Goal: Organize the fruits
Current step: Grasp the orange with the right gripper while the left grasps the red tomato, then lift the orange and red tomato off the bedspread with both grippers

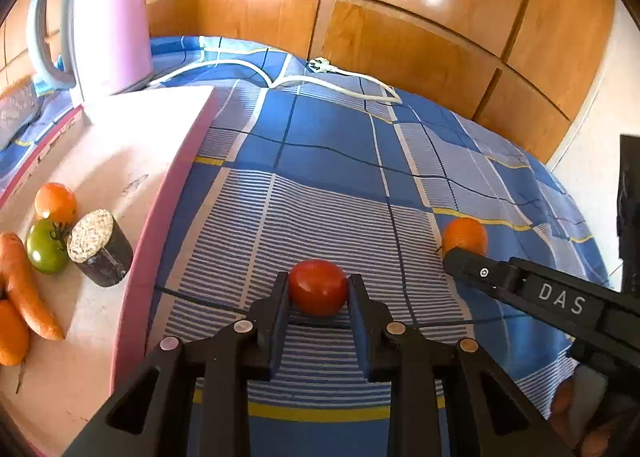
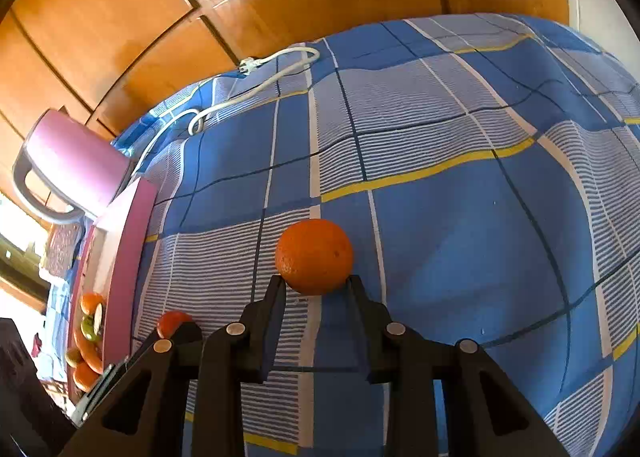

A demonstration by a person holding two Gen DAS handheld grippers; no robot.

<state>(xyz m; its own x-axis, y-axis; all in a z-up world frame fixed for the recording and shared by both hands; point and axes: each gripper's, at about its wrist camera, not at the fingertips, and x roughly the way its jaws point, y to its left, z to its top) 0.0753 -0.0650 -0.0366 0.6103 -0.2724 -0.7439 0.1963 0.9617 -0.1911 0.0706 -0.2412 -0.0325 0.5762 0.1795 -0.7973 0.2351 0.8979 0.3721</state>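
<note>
My left gripper (image 1: 318, 289) is shut on a red tomato (image 1: 318, 285), held just above the blue checked cloth (image 1: 332, 137). My right gripper (image 2: 316, 282) is shut on an orange (image 2: 314, 255), its pads pressing the fruit's lower sides. In the left wrist view the orange (image 1: 464, 235) and the right gripper (image 1: 466, 257) are to the right of the tomato. To the left lies a pink-rimmed tray (image 1: 160, 225) holding another orange (image 1: 56, 201), a green tomato (image 1: 46, 247), a carrot (image 1: 28, 289) and a dark cylinder with a grainy top (image 1: 100, 247).
A pink kettle (image 1: 108, 25) stands at the tray's far end. A white cord with a plug (image 1: 320, 65) lies on the cloth at the back. Wooden panels (image 1: 400, 17) close off the far side. Cloth stretches to the right of the orange (image 2: 480, 217).
</note>
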